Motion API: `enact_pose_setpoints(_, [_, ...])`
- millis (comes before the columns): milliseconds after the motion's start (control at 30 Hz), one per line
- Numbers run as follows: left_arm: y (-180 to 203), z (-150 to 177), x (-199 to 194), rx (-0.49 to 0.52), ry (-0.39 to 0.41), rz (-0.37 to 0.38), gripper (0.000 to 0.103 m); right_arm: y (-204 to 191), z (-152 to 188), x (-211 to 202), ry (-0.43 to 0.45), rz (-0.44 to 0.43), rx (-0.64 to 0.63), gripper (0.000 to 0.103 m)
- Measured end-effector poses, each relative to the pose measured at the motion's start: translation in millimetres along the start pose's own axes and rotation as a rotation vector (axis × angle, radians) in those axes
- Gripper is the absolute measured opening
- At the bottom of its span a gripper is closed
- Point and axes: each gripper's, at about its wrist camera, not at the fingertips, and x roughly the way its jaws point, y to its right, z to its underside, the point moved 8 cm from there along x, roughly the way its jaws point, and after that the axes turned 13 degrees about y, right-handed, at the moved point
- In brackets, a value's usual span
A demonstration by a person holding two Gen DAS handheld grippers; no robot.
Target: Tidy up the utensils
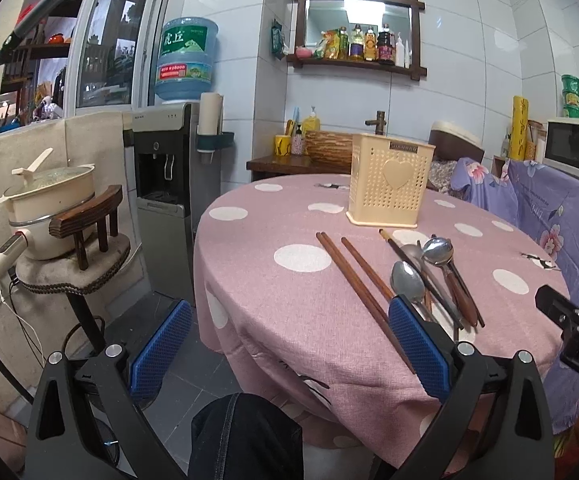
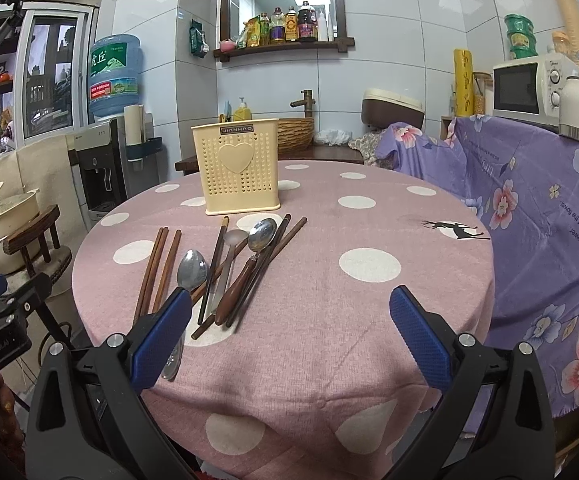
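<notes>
A cream perforated utensil holder [image 2: 241,170] with a heart stands upright on the round pink polka-dot table [image 2: 369,312]; it also shows in the left wrist view [image 1: 389,182]. In front of it lie brown chopsticks [image 2: 157,264], metal spoons [image 2: 191,270] and a wooden-handled spoon [image 2: 245,276] in a loose pile. In the left wrist view the chopsticks [image 1: 349,276] and spoons [image 1: 409,282] lie just ahead. My left gripper [image 1: 289,344] is open and empty at the table's left front edge. My right gripper [image 2: 289,336] is open and empty above the near table edge, right of the pile.
A stool with a cream pot [image 1: 49,204] stands left of the table, beside a water dispenser [image 1: 165,184]. A chair draped in purple floral cloth [image 2: 529,208] stands at the right. A microwave [image 2: 529,88] and a counter with a basket [image 2: 295,132] are behind.
</notes>
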Motion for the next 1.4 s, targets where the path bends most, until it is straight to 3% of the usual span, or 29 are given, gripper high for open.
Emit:
enact_pose_setpoints(167, [-3,0,18,-0.035,-0.052,0.020,0.094,3,-3,22,-0.043,-0.011,-0.011,0.098])
enact_pose_setpoints(400, [-11,-27,55,-0.088,-0.060,0.052,0.087,9,-10,56,-0.109,-0.032,0.013,0.098])
enact_pose_setpoints(667, [-4,-34,112,-0.068,-0.241,0.105,0.086,27,-15,107,-0.212,-0.016,0.051,0.098])
enact_pose_setpoints(900, [15,-22,144,-0.016,-0.361,0.140,0.062,37,-7,152,-0.331,-0.005,0.092,0.096])
enact_pose_setpoints(1100, [16,-3,165,0.012,-0.448,0.121,0.041,35,-6,172,-0.378,0.007,0.082,0.084])
enact_pose_setpoints(1400, [34,3,177,0.027,-0.483,0.146,0.037,31,-7,173,-0.378,0.007,0.082,0.084])
